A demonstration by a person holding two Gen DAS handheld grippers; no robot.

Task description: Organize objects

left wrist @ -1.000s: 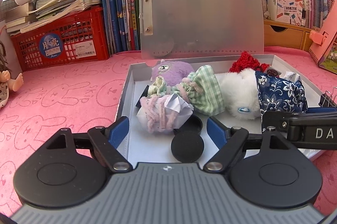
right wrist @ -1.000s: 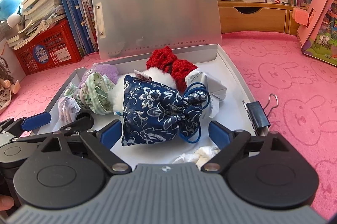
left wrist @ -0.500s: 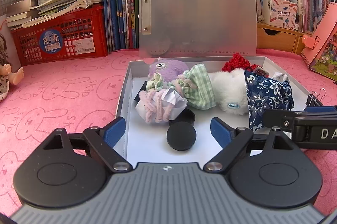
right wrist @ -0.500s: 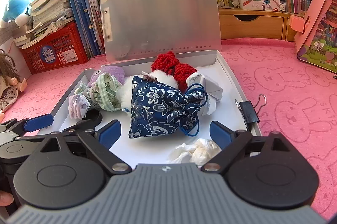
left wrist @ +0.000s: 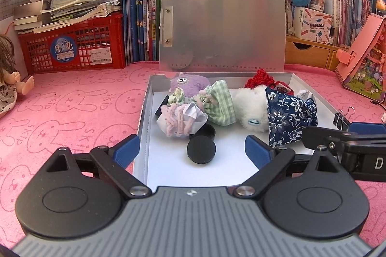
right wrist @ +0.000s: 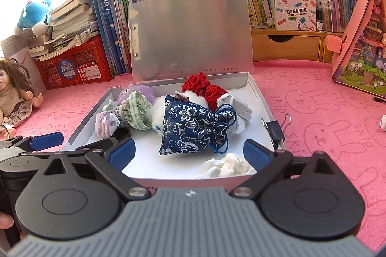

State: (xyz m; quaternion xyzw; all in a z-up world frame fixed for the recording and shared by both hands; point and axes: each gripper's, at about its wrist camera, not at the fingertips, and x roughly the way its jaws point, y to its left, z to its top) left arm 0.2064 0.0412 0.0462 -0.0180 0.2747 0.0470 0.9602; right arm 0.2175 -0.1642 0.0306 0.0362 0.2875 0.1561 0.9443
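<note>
As seen from both wrists, resting on a pink cloth (left wrist: 72,100) with a frosted lid (left wrist: 222,27) upright at the far edge: a shallow white box (left wrist: 143,112).

At the near edge of the box, left gripper (left wrist: 193,148): released, jaws just opened wider, pressing on nothing. Just to the right of it, right gripper (right wrist: 189,150): also released, jaws just opened wider, with nothing clamped.

Inside the box, in a row from left to right: purple plush (left wrist: 188,85), green checked pouch (left wrist: 219,105), white plush (left wrist: 251,107), blue floral pouch (right wrist: 190,124). Behind the last two, red knit piece (right wrist: 205,88).

Near the left wall, paper bundle (left wrist: 178,119) wrapped in pink yarn. Just nearer, black round cap (left wrist: 201,150), lying flat. At the near right corner, crumpled tissue (right wrist: 226,165). Clipped on the right wall, binder clip (right wrist: 276,129).
</note>
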